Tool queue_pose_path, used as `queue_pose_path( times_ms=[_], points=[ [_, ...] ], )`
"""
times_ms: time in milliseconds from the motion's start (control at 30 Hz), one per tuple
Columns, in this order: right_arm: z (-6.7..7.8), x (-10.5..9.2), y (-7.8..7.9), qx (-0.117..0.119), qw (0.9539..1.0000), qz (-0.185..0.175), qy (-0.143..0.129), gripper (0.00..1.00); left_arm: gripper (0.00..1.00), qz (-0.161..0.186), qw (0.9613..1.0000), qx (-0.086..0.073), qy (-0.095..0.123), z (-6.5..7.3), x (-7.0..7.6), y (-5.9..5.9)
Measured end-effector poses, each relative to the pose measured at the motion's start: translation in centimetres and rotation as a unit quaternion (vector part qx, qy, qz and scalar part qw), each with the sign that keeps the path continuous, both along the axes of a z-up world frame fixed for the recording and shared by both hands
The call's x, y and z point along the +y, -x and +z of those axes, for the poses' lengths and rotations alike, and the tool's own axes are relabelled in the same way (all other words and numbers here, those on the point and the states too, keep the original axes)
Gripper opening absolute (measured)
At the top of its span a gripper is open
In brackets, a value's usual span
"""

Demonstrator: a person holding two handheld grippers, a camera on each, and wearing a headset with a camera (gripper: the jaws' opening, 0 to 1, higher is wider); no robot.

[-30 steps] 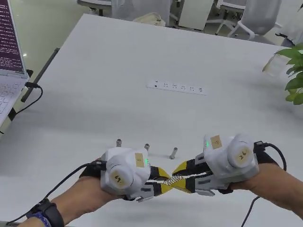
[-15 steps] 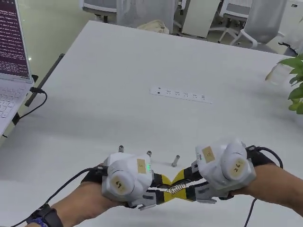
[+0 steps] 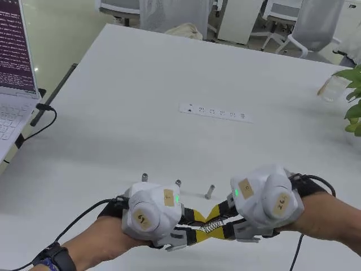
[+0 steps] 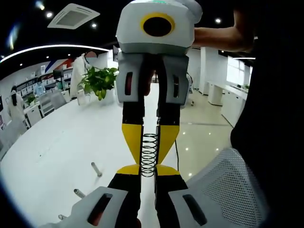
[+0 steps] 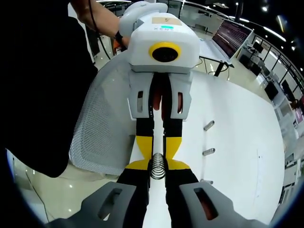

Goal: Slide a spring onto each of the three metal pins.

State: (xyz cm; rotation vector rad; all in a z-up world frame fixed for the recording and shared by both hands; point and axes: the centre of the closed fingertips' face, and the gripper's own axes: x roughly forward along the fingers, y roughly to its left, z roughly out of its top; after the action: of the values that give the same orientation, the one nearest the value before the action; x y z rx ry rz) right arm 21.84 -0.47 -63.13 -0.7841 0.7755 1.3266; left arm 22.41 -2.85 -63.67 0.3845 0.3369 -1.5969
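A small metal spring [image 3: 211, 227] hangs level between my two grippers, just above the white table near its front edge. My left gripper [image 3: 198, 226] and my right gripper [image 3: 221, 223] face each other tip to tip, their yellow fingertips overlapping. In the left gripper view the spring [image 4: 148, 154] runs from my own tips [image 4: 148, 172] up between the right gripper's fingers. In the right gripper view the spring [image 5: 158, 167] shows end-on between that gripper's tips. Both look shut on it. Three short metal pins [image 3: 145, 177] [image 3: 178, 183] [image 3: 209, 192] stand in a row just beyond the grippers.
A white power strip [image 3: 215, 113] lies mid-table. An open laptop [image 3: 11, 62] with a black cable sits at the left edge. A green plant [image 3: 352, 107] stands at the right edge, with office chairs behind the far end of the table.
The two grippers have drawn a little closer together, the right one shifting left. The spring stays between them. The rest of the shift is the head camera moving.
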Motion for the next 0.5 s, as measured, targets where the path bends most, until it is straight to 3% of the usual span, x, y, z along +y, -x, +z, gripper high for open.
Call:
queue_pose_path(
  times_ms=[267, 367, 500],
  points=[
    [-0.7, -0.1, 0.2, 0.006, 0.9999, -0.01, 0.001, 0.08, 0.05, 0.003, 0.9999, -0.001, -0.015, -0.9, 0.0, 0.1],
    [-0.8, 0.0, 0.5, 0.025, 0.9991, -0.033, -0.007, 0.08, 0.07, 0.007, 0.9997, 0.001, -0.024, -1.4, 0.3, 0.1],
    [-0.9, 0.0, 0.4, 0.019, 0.9992, -0.033, -0.012, 0.08, 0.09, 0.02, 0.9995, 0.008, -0.024, -1.5, 0.8, -0.1]
  ],
)
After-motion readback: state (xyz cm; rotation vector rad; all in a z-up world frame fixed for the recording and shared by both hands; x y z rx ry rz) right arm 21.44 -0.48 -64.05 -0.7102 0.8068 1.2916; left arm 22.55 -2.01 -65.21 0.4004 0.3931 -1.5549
